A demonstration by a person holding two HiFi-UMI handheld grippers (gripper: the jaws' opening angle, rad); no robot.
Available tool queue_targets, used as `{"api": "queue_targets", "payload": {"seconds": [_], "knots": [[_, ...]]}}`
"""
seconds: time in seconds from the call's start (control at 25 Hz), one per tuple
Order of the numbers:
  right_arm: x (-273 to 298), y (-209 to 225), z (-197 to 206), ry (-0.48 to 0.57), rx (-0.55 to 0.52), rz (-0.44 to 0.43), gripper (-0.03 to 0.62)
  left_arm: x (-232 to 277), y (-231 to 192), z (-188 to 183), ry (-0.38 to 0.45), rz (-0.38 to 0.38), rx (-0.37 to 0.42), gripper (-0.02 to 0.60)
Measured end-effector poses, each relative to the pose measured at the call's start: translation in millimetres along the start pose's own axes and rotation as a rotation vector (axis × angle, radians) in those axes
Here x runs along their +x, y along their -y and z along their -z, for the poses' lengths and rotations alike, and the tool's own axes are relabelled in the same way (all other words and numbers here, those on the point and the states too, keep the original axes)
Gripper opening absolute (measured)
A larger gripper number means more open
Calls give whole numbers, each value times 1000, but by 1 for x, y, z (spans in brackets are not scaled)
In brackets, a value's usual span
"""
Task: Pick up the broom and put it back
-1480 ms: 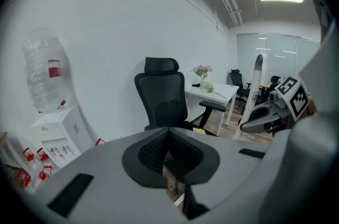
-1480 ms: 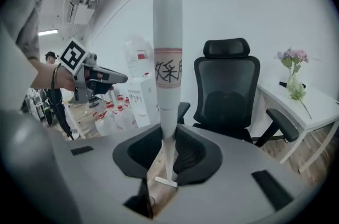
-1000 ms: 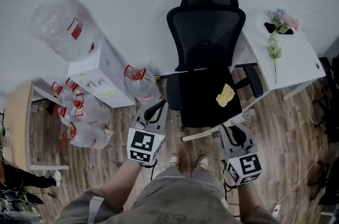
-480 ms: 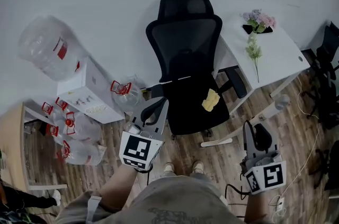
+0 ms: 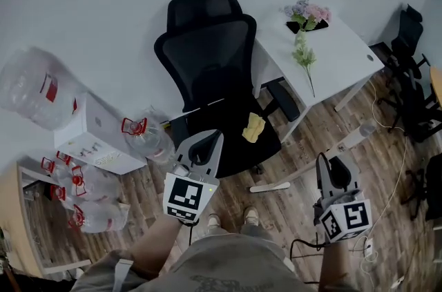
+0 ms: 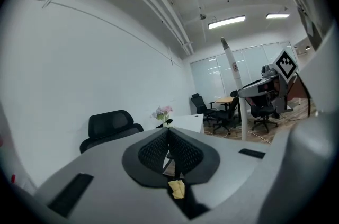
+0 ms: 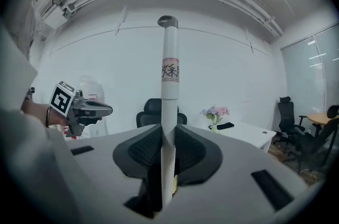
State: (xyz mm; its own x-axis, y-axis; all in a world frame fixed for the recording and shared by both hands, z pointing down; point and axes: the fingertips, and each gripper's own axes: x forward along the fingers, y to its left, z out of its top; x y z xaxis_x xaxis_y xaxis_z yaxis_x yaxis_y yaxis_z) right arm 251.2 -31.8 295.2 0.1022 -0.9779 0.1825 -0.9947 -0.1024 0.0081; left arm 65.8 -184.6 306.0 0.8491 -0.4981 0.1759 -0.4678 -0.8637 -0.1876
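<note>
The broom handle [image 5: 349, 140] is a white pole with a grey cap and a printed label. In the head view it slants from the floor by the chair base up to the right. My right gripper [image 5: 331, 163] is shut on it, and in the right gripper view the broom handle [image 7: 169, 90] stands upright between the pads of the right gripper [image 7: 168, 139]. I cannot make out the bristle end. My left gripper [image 5: 206, 140] hangs in front of the chair seat, shut with nothing in it. In its own view the left gripper [image 6: 168, 136] shows its pads meeting.
A black office chair [image 5: 210, 70] with a yellow cloth [image 5: 254, 126] on its seat stands straight ahead. A white desk [image 5: 338, 56] with flowers [image 5: 306, 13] is at its right. Water bottles [image 5: 38, 87] and a white box [image 5: 93, 137] lie left. More black chairs [image 5: 409, 76] stand far right.
Both grippers have lifted and swung to the right, and the broom handle has come up with the right one. The chair, box and bottles have slid left in the head view.
</note>
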Motion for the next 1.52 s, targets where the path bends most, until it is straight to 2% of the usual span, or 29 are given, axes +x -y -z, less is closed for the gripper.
{"api": "queue_targets", "payload": {"seconds": [0.36,0.64,1.0,1.2,1.52], "knots": [[20,53,65,-99,58,101,98,74,55,30,-80,142,22,17],[44,90,125,-187,29,136,97,126,90,53,-119,209,35,17],[81,151,205,-282,6,172,98,193,112,117,-225,214,24,17],[101,175,261,-357,12,150,98,214,117,144,-190,176,-74,17],[134,188,343,-479,32,99,98,242,132,198,-276,197,-31,17]]}}
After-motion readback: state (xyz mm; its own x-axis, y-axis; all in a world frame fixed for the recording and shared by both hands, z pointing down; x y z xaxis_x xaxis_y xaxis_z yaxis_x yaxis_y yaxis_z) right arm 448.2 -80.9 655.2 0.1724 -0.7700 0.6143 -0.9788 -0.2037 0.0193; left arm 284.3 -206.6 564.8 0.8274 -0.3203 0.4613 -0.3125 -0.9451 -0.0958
